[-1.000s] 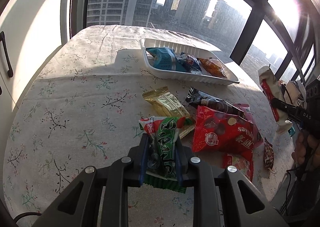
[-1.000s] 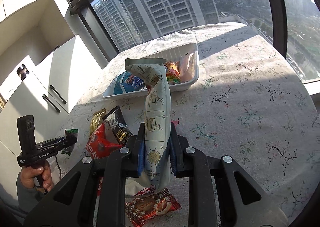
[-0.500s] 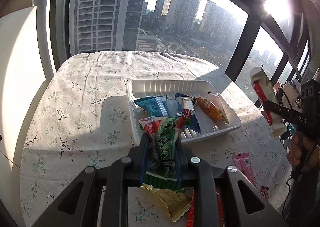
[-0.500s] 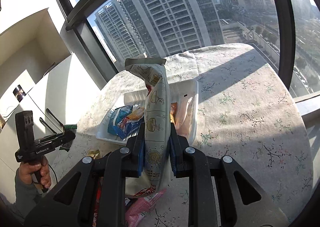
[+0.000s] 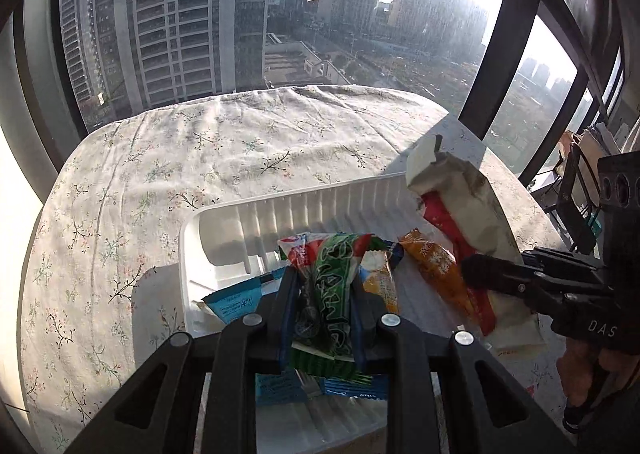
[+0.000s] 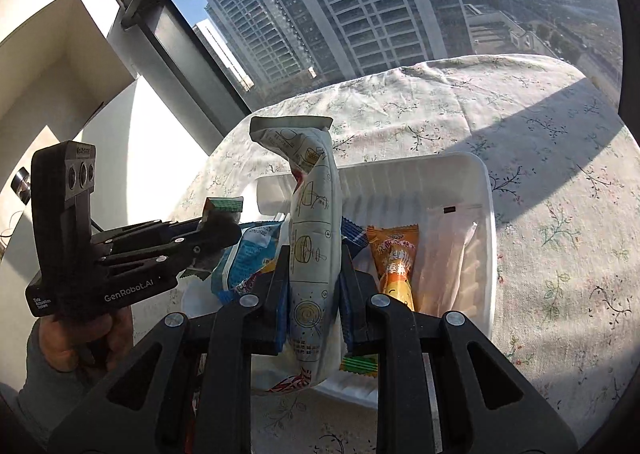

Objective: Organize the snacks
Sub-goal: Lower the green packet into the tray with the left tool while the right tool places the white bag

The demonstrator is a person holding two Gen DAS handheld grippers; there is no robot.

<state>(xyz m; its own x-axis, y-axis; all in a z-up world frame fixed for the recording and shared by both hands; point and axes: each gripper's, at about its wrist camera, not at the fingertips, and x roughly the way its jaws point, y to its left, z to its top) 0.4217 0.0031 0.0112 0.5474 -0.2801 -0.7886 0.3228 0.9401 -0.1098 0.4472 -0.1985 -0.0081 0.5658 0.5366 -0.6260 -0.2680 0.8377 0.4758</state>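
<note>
My left gripper (image 5: 322,294) is shut on a green and red snack packet (image 5: 332,286), held over the near end of the white foam tray (image 5: 304,206). My right gripper (image 6: 314,282) is shut on a tall white snack bag (image 6: 316,230) that stands upright above the same tray (image 6: 486,214). In the left wrist view the right gripper (image 5: 474,272) and its white bag (image 5: 460,198) hang over the tray's right side. In the right wrist view the left gripper (image 6: 224,234) comes in from the left. Inside the tray lie an orange packet (image 5: 436,274), a blue packet (image 5: 236,300) and a clear packet (image 6: 448,254).
The tray sits on a table under a floral cloth (image 5: 200,150), with bare cloth beyond and to the left of it. Large windows (image 5: 360,14) stand right behind the table. White cabinets (image 6: 60,94) are at the left. A hand (image 6: 76,338) grips the left tool.
Both grippers have travelled from the pile of loose snacks to above the tray, each still holding its packet. The tray now fills the near view and the loose pile is out of sight.
</note>
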